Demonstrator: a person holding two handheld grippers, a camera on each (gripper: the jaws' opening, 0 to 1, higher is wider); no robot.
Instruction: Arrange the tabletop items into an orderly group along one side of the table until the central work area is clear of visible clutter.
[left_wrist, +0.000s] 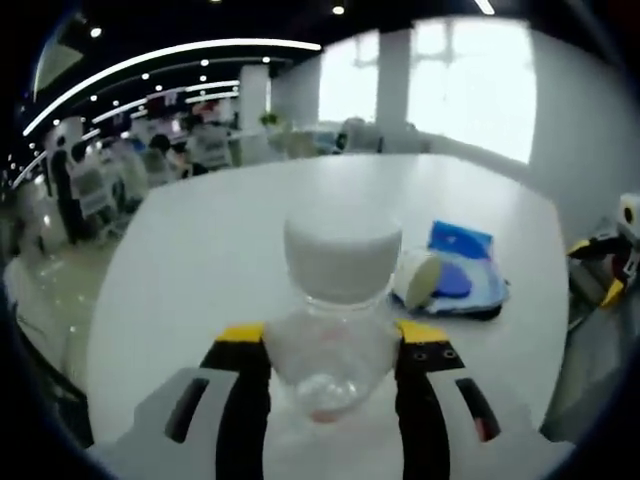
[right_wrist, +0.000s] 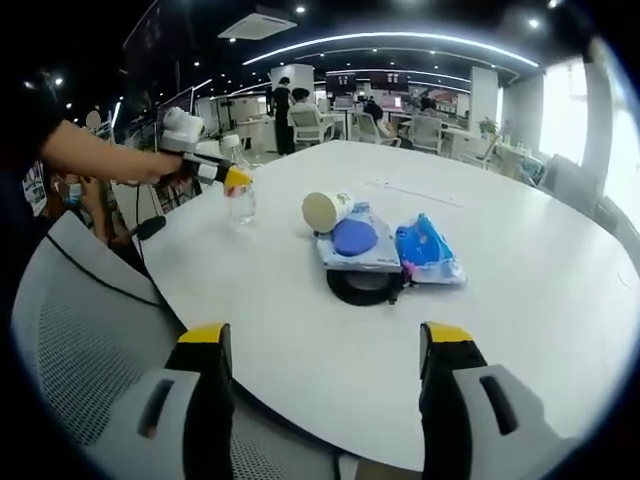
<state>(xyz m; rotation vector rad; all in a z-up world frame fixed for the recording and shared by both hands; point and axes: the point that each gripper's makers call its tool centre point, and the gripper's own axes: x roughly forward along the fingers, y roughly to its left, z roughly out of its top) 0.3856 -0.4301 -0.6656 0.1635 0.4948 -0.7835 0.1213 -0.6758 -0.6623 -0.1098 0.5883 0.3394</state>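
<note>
A clear plastic bottle with a white cap is held between the yellow-tipped jaws of my left gripper. In the right gripper view the same bottle is upright at the table's far left edge, with the left gripper shut on it and a person's arm behind. A pale cup lies on its side next to a blue disc on a white packet, a blue bag and a black round base. My right gripper hangs open over the near table edge.
The round white table has bare surface to the right and front. A grey mesh chair stands at the near left. In the left gripper view the blue bag and cup lie just right of the bottle. Office desks and people fill the background.
</note>
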